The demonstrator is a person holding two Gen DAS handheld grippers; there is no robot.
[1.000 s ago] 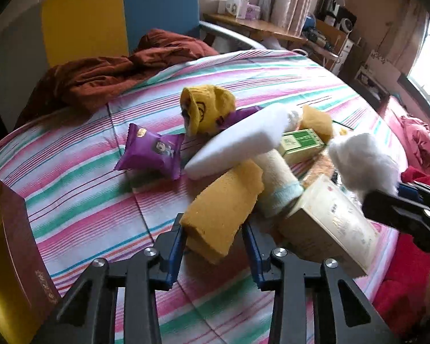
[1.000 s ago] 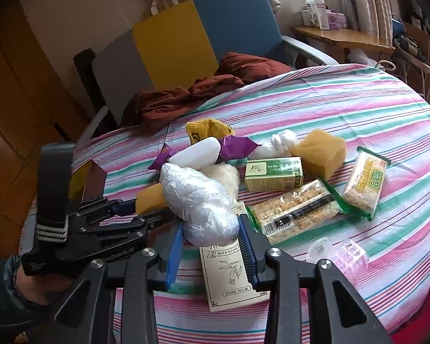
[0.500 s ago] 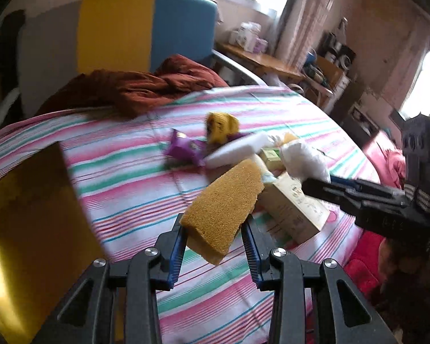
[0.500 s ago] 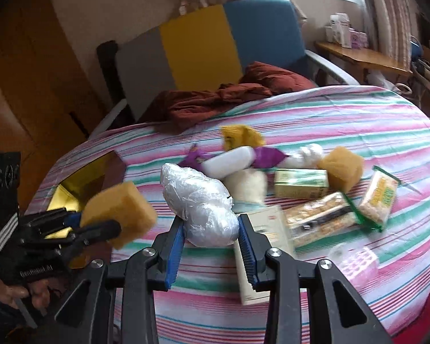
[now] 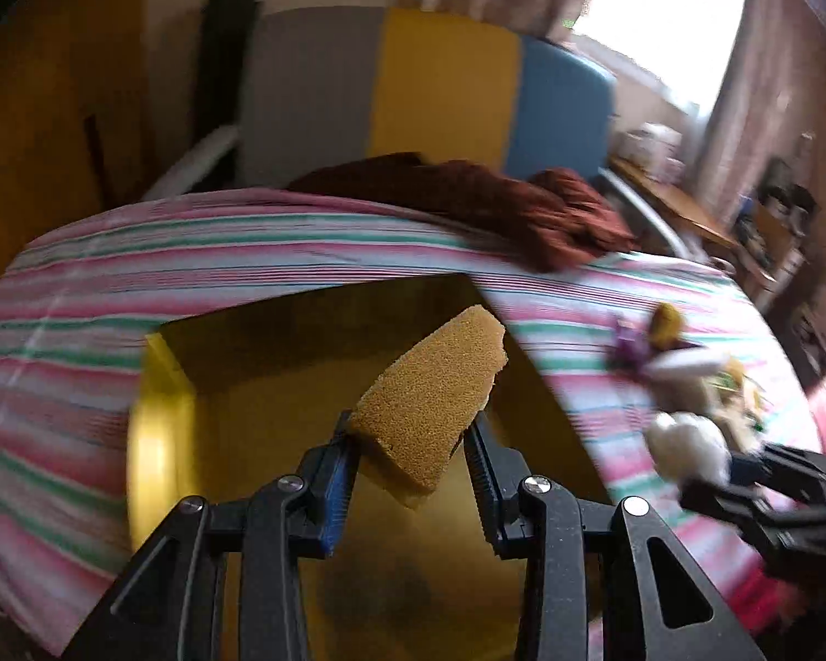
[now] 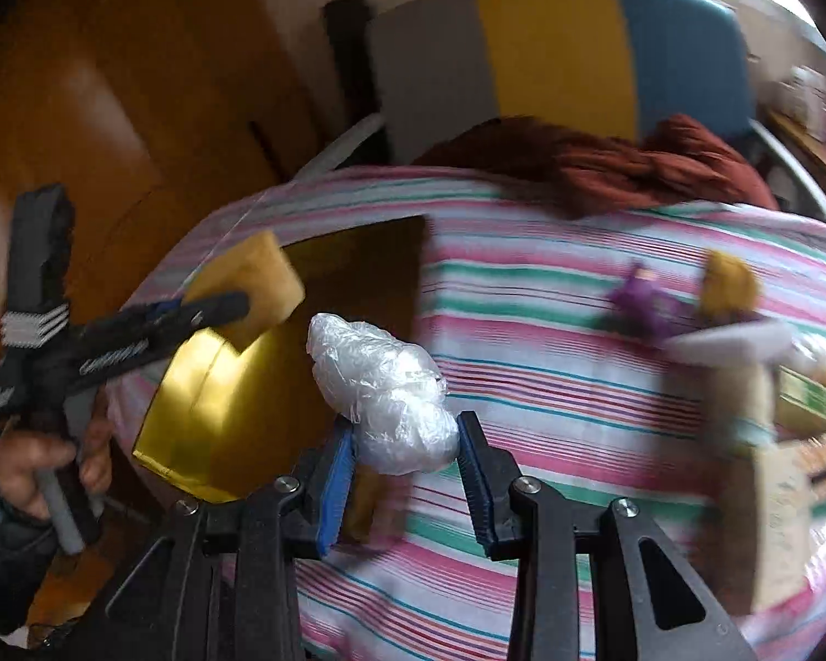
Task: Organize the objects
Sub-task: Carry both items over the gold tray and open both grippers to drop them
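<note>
Over the gold box, left tongs pinched the sponge, long axis toward 1 o'clock. Right tongs, clamping the plastic-wrap wad, sat farther, box at 10 o'clock.

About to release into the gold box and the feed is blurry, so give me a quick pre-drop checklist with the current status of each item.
1. Left gripper shut on the yellow sponge: ok.
2. Sponge above the open gold box: ok in the left wrist view; its height over the box floor: cannot tell.
3. Right gripper shut on the plastic bag bundle: ok.
4. Bundle over the box: not ok, it hangs at the box's edge, partly over the striped tablecloth.
5. Box interior free of obstructions: cannot tell, the sponge and grippers hide part of it.
</note>
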